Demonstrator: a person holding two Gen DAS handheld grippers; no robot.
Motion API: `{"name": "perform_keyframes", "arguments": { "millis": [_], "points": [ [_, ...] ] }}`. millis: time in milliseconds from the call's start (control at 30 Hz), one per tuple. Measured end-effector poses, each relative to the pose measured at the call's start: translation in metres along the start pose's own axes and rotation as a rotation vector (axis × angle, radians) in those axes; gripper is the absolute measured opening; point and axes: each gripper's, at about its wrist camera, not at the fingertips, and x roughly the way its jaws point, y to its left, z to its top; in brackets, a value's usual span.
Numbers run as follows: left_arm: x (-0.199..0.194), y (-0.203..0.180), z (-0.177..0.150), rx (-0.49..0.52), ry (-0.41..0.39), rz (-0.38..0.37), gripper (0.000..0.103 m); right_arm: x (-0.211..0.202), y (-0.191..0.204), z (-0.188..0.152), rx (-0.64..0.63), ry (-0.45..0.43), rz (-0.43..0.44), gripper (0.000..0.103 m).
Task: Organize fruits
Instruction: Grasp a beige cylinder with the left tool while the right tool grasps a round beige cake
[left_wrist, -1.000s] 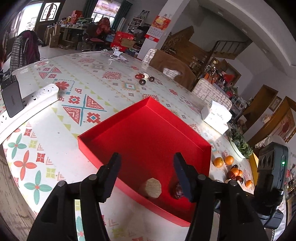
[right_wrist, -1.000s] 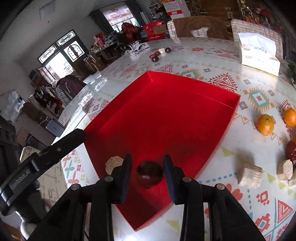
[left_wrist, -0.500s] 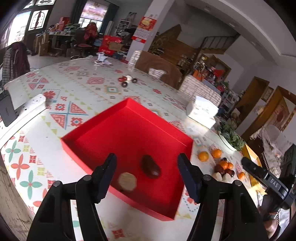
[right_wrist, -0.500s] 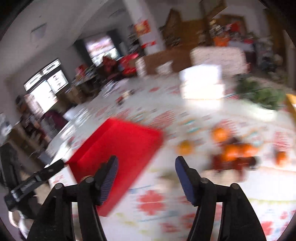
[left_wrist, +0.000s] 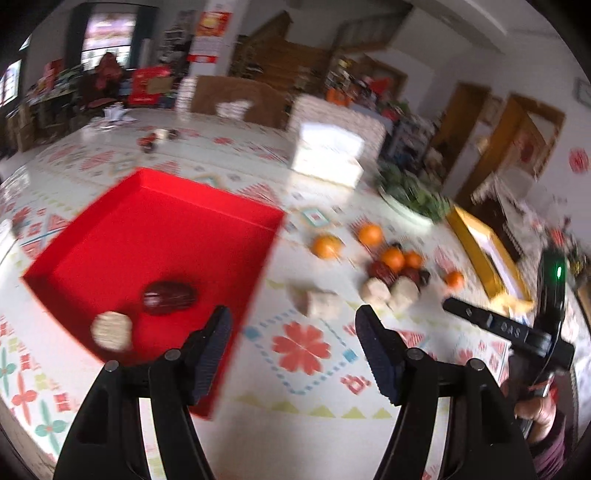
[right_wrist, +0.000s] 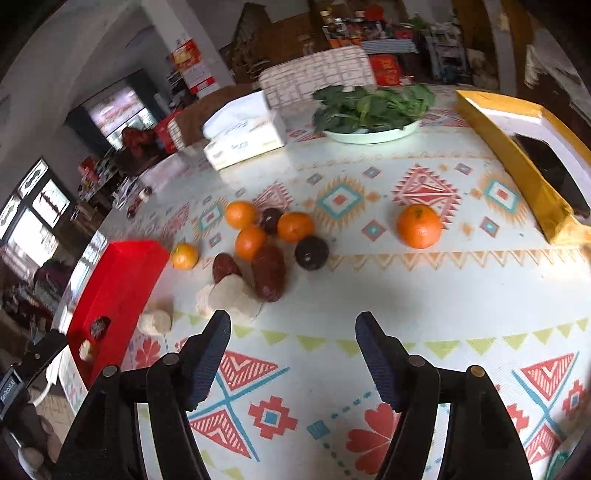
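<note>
On the counter (right_wrist: 369, 295) beside the red tray (right_wrist: 122, 273), both claws, left (left_wrist: 293, 328) and right (right_wrist: 293, 328), spread empty; oranges (right_wrist: 419, 225) look firm, round, roll-prone, so pinch across the middle.

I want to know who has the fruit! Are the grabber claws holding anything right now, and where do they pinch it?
Nothing is held. The left gripper and right gripper are both open and empty above the table.
</note>
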Motion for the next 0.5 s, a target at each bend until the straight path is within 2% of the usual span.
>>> {"name": "perform_keyframes", "arguments": {
  "millis": [133, 267, 400, 500],
  "points": [
    [0.018, -0.017, -0.005, 0.062, 0.044, 0.004, 0.069, 0.004, 0.012, -0.002, -0.066, -0.017, 0.002, 0.072],
    [0.045, -0.037, -0.006, 0.18, 0.065, 0.039, 0.069, 0.014, 0.019, -0.002, -0.089, 0.001, 0.033, 0.072],
    [0.069, -0.042, -0.002, 0.213, 0.096, 0.054, 0.068, 0.029, 0.037, -0.004, -0.148, 0.03, 0.055, 0.071],
    [0.083, -0.041, 0.003, 0.218, 0.118, 0.062, 0.061, 0.038, 0.046, -0.005, -0.176, 0.04, 0.054, 0.066]
  ]
}}
